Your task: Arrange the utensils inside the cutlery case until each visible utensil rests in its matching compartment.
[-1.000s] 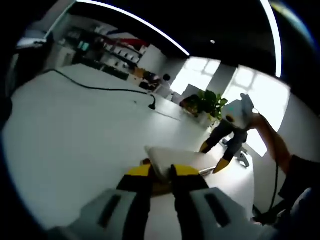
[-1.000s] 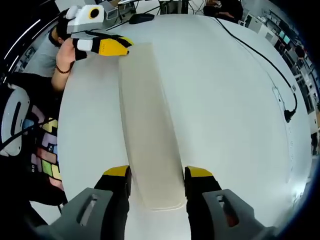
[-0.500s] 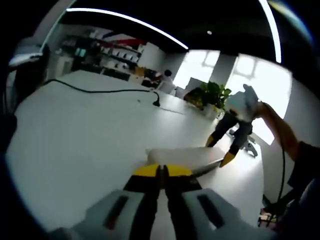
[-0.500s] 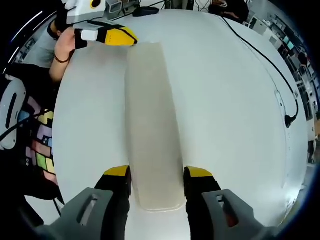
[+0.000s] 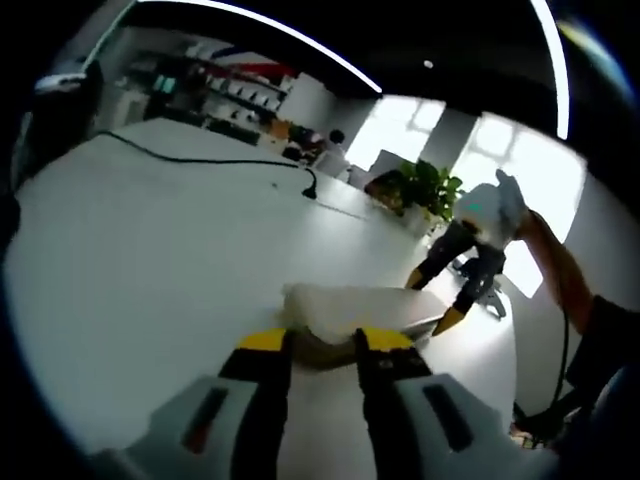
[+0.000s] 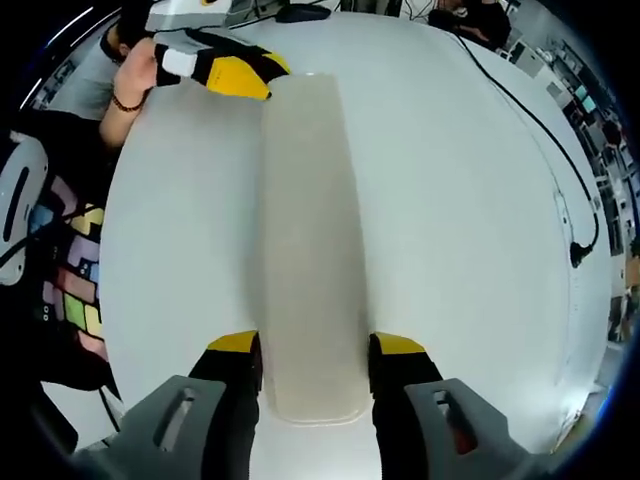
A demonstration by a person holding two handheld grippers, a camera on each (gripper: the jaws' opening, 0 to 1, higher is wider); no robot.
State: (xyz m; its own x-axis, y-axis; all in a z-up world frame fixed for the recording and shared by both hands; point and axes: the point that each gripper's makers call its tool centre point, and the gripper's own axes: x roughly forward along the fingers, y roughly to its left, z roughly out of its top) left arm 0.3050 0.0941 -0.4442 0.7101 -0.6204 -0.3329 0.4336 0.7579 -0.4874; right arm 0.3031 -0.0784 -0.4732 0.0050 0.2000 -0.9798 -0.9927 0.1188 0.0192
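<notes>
L tool (image 5: 320, 343) jaws reopened at case (image 5: 360, 312) end; R tool (image 6: 316, 350) unchanged

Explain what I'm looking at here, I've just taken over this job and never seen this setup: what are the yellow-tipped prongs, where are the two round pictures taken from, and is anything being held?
There is no robot arm. A person carries a hand-held claw in each hand, and each claw has a fisheye camera looking forward along its own two yellow-tipped prongs.

In the left gripper view, the left claw stands open at one end of a long, pale, translucent plastic cutlery case. The right claw comes in at the far end, held by the person's hand.

In the right gripper view, the right claw is open, its prongs on either side of the case's near end. The left claw sits at the far end.

The case lies on a large white table, with a black cable trailing across it. Whether either claw touches the case is unclear. The lid looks closed; no utensils can be made out.
</notes>
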